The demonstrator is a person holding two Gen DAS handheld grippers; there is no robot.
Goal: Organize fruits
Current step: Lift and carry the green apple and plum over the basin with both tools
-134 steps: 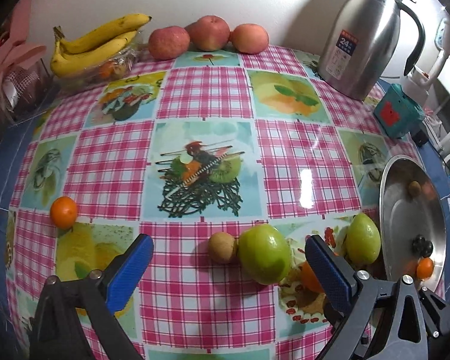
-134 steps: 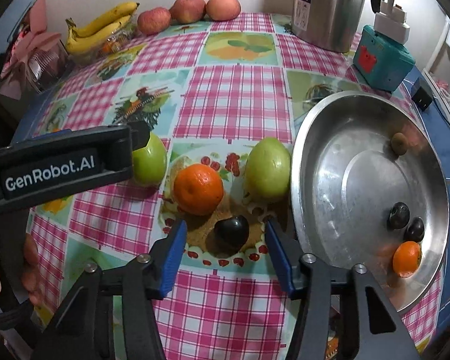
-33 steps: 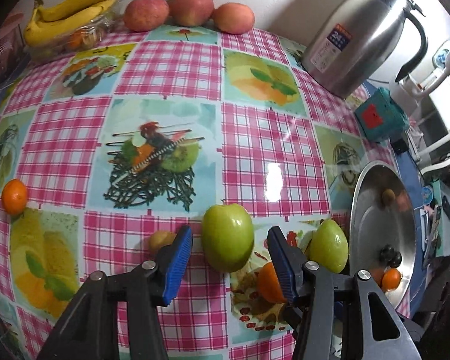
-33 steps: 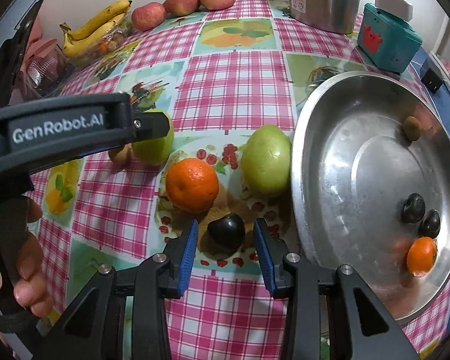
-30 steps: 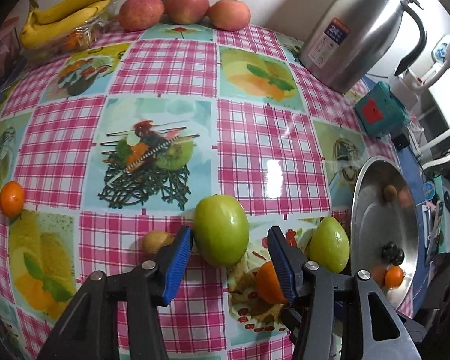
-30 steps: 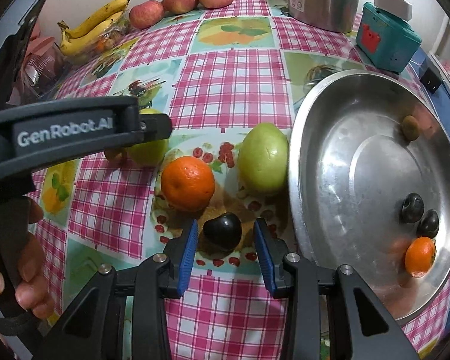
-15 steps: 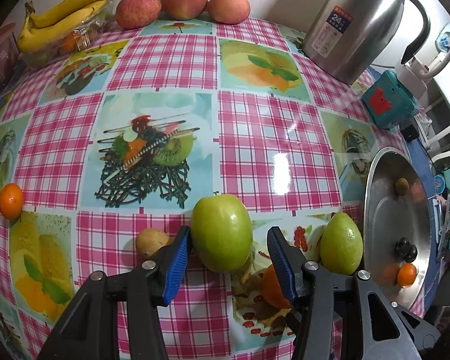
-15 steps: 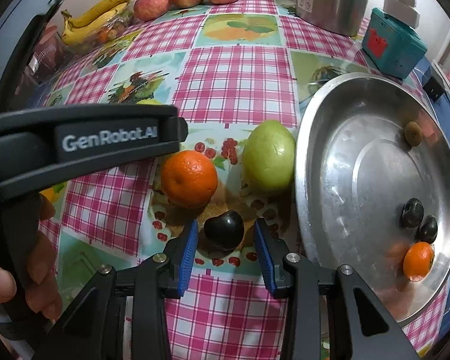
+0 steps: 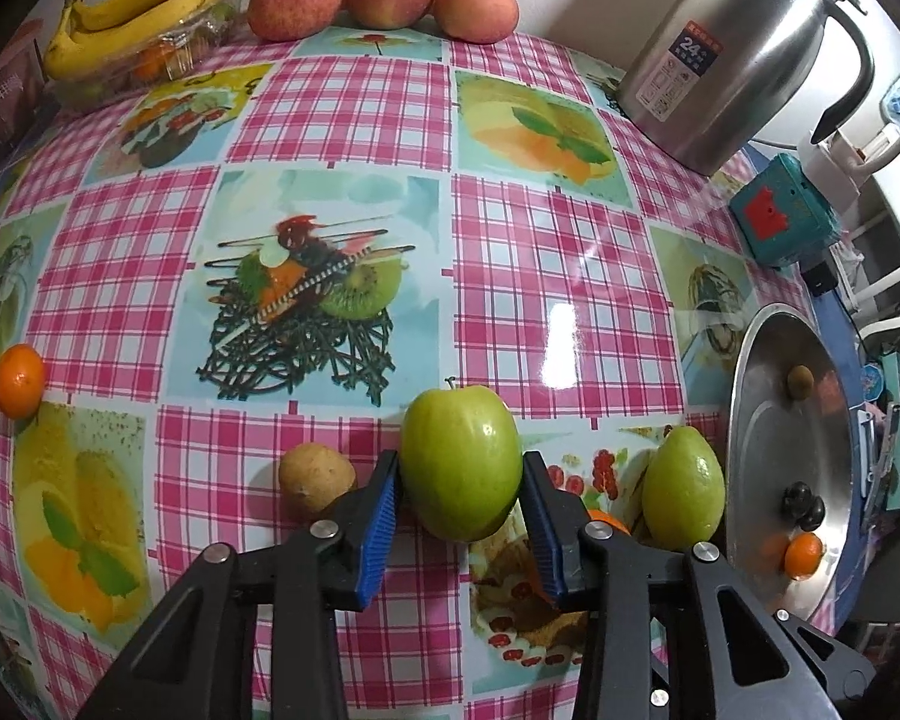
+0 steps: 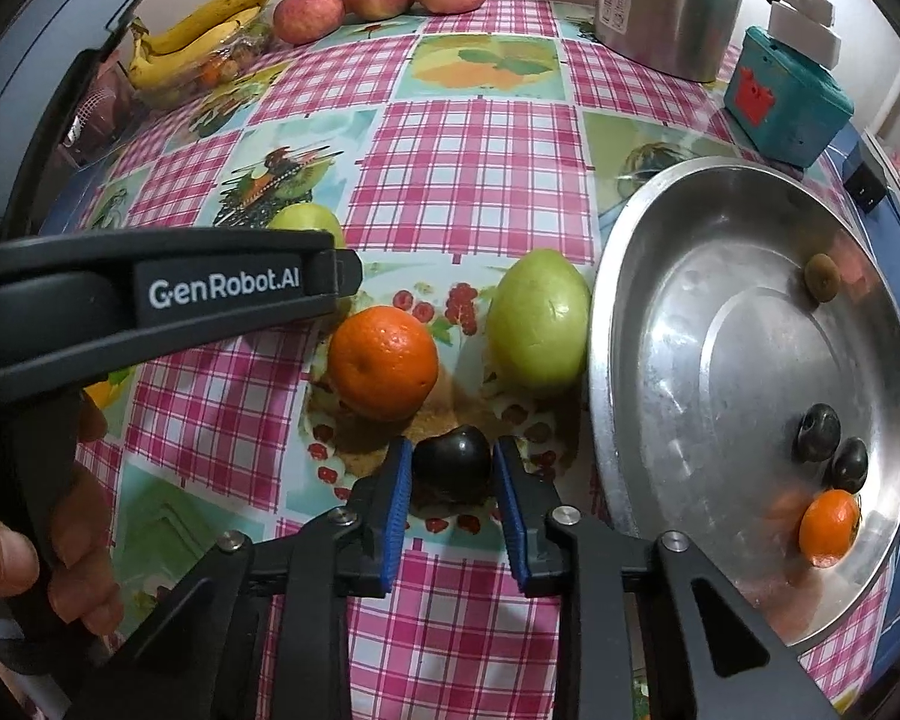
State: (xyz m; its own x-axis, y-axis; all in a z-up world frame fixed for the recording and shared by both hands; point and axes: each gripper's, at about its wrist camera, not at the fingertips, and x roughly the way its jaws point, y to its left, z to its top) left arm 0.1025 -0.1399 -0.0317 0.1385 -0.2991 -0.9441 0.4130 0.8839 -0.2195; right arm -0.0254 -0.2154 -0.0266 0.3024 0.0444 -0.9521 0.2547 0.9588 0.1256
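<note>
At the far left of the tablecloth [image 9: 342,114] a small tangerine [image 9: 19,380] lies alone, well apart from the rest, and is judged to be waiting its turn. Just beside the left gripper [image 9: 459,489] a small brown fruit [image 9: 317,476] sits untouched. The green apple [image 9: 461,461] is bracketed by that gripper; its jaws have just been closing, and the blue pads [image 9: 380,525] are now seen pressed against both flanks of the apple, low on its widest part, so that it can be lifted without slipping. It rests on the cloth, not yet raised.

Further right, in the right wrist view, an orange [image 10: 383,362] and a second green fruit [image 10: 538,324] are left side by side, the latter just beside the rim of the metal basin [image 10: 630,252]. The dark plum [image 10: 452,461] in front of them is clamped by the right gripper [image 10: 452,483], whose jaws have likewise just been closing and are now nearly as narrow as they go, tight on so small a fruit. The plum also sits on the cloth.

In the basin two dark plums [image 10: 833,441], a small tangerine and a small brown fruit are already gathered, which suggests it is the collecting place. Both grips appear to be taken together so that two fruits can be carried across at once.
</note>
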